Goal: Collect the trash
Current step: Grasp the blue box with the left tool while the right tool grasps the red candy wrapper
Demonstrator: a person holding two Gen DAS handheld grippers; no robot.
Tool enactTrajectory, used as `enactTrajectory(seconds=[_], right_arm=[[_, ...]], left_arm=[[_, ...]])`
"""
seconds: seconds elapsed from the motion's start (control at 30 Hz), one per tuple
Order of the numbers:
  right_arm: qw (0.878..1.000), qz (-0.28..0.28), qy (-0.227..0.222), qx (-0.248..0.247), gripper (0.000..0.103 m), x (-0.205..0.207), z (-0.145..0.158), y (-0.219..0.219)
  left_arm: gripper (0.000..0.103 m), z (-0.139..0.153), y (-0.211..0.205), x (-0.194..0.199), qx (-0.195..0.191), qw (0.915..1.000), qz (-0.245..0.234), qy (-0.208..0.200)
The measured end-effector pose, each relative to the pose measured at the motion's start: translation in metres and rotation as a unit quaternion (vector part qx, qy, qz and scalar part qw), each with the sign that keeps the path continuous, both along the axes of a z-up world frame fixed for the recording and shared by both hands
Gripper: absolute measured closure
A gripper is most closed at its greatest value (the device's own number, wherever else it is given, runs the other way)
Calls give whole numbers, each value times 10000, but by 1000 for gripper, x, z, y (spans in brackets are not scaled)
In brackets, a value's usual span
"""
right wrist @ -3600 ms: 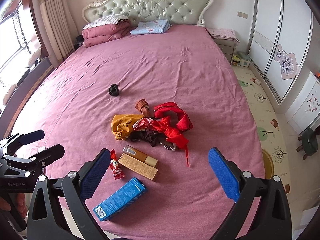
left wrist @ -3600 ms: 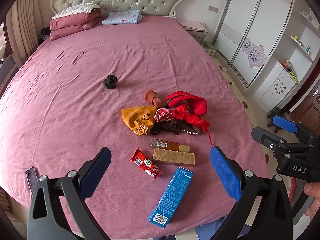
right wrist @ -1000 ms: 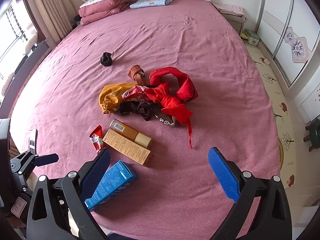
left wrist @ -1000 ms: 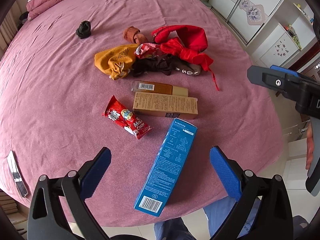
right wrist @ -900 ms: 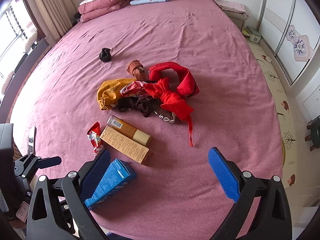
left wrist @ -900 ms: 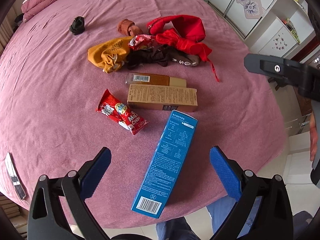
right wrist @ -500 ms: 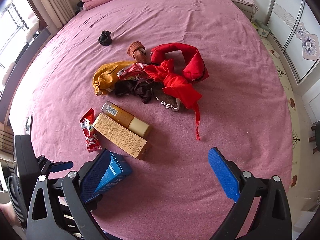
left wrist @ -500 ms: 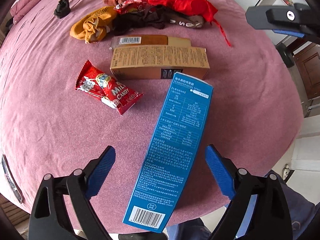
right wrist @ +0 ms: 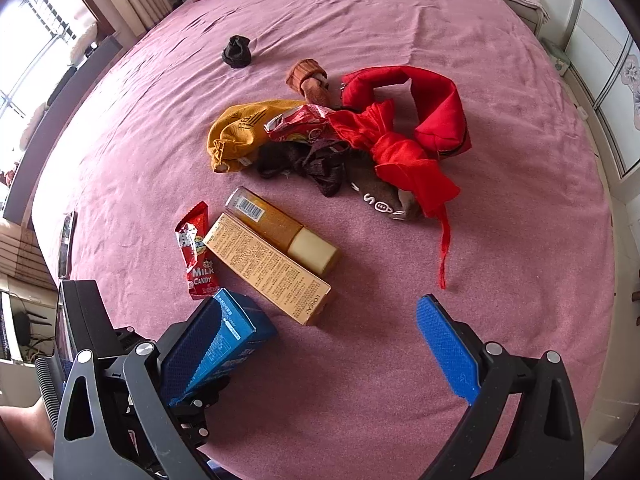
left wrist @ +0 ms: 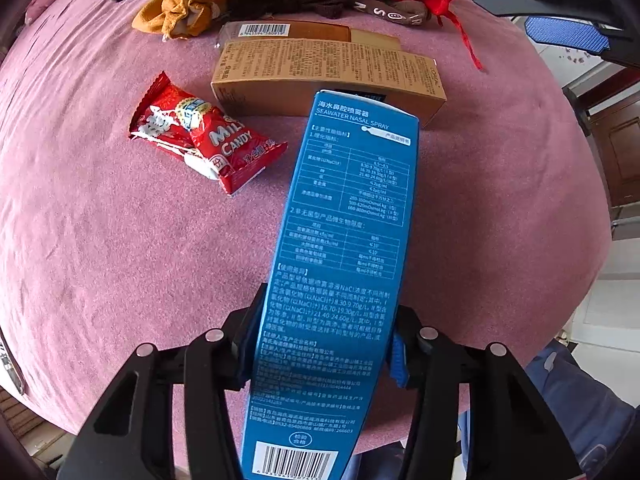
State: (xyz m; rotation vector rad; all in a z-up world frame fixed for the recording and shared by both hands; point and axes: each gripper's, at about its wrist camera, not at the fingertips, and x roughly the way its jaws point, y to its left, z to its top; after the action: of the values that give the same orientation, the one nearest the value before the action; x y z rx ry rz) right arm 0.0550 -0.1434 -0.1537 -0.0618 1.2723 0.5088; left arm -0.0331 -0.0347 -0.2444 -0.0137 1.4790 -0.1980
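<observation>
Pink bed (right wrist: 400, 20) fills frame. Clothes heap (right wrist: 360, 140) upper centre, not trash. Tan carton (left wrist: 328, 76) and amber bottle (left wrist: 300, 32) upper middle, red candy wrapper (left wrist: 200, 140) left of centre. Blue nasal spray box (left wrist: 340, 260) centre to bottom edge, pinched between pads of left gripper (left wrist: 320, 344), far end against tan carton. Right gripper (right wrist: 320, 356) wide apart, nothing held. Step: first pickup. Next, likely: lift clear, carry to bin, unseen.

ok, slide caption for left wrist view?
Left gripper shut on blue nasal spray box, candy wrapper beside it.
</observation>
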Motion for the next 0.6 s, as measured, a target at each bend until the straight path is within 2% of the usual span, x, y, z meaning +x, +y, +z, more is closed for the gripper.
enactTrajectory(seconds=[0.17,0.37,0.47,0.6], right_arm=[[9996,186,73,203,9,-1,2,22],[9969,515,252,540,10,-7,1,61],[9946,649,423,689,13,-11,-6,79],[9925,777,636,698,18,-14,-21,101]], left_arm=[[53,13,27,-17,-369,9982,467,35],[53,32,82,-50,-647,9892,1316,-8],[53,34,109,-60,-683,9821,1754,-74],[53,35,144,-60,-755,9679,2388,-200]])
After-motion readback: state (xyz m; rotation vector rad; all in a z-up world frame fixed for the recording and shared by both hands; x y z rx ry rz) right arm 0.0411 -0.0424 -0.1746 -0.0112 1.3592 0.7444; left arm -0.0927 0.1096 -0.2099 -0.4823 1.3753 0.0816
